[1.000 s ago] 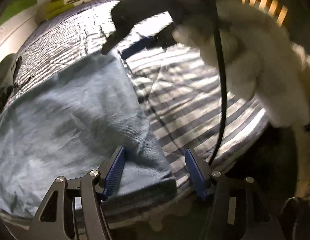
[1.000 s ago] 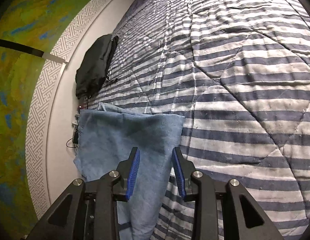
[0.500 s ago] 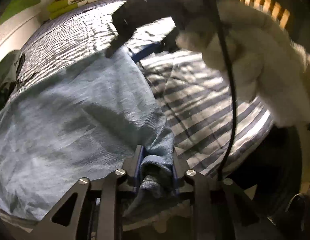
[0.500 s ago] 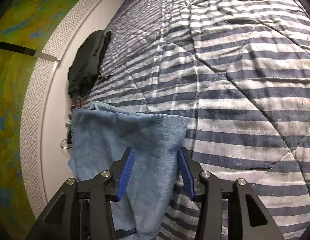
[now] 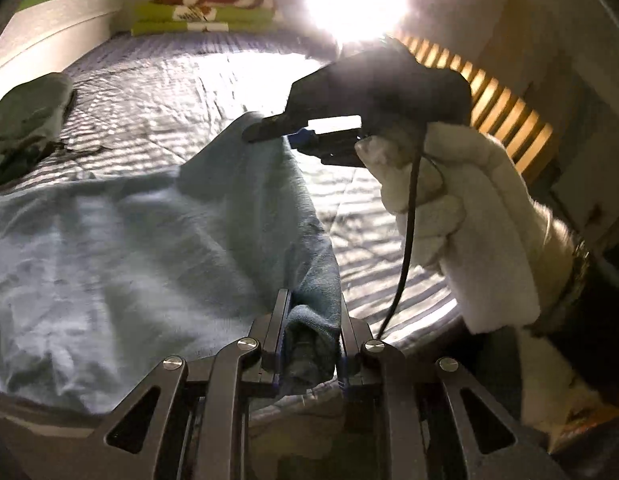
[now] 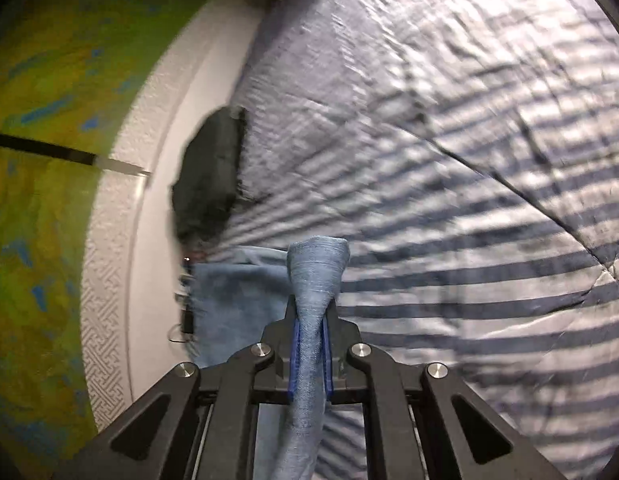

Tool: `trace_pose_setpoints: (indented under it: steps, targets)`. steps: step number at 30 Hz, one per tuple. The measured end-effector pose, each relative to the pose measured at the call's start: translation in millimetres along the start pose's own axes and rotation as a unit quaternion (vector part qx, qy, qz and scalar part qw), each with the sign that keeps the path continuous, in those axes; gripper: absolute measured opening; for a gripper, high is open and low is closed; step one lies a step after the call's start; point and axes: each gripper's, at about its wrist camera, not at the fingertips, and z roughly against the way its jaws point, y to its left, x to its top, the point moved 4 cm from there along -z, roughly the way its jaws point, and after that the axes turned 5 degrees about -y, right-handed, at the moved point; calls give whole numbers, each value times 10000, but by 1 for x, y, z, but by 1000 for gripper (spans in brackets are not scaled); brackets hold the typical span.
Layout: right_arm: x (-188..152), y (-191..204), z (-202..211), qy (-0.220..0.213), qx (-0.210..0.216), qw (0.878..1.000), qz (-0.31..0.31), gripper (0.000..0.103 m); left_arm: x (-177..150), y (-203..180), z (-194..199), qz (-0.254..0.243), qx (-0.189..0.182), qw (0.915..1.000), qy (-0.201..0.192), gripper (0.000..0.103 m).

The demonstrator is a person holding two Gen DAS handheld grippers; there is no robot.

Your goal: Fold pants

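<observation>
both grippers had just closed: left gripper and right gripper each pinched the blue denim pants. advice: lift evenly, keep the edge taut over the striped bed quilt.

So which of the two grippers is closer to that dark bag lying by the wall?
Right. The right gripper, clamped on the pants, sits just short of the dark bag; the left gripper grips the pants' nearer edge, further away.

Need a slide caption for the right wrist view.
Right gripper shut on a bunched edge of the light blue denim pants, lifted over the navy-and-white striped quilt.
</observation>
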Motion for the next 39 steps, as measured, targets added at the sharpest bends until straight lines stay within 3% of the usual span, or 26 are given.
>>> trace_pose_setpoints:
  steps: [8, 12, 17, 23, 30, 36, 39]
  targets:
    - [-4, 107, 2, -389, 133, 9973, 611, 8, 18, 61, 95, 597, -155, 9947, -821, 19]
    - [-6, 160, -28, -289, 235, 9951, 912, 8, 17, 118, 142, 1004, -31, 9882, -1157, 19]
    - [-17, 218, -91, 2, 175, 9901, 1389, 8, 2, 194, 174, 1564, 356, 9768, -1415, 16]
    - [-43, 267, -197, 551, -96, 9805, 1883, 8, -35, 282, 191, 2304, 654, 9581, -1572, 16]
    - [-71, 291, -292, 992, -422, 9666, 2326, 8, -79, 377, 198, 3022, 953, 9342, -1641, 15]
    - [-86, 290, -352, 1247, -862, 9535, 2606, 8, -100, 427, 174, 3366, 1027, 9241, -1493, 15]
    - [-85, 287, -363, 1542, -811, 9480, 2663, 14, -110, 440, 164, 3502, 1049, 9210, -1349, 17]
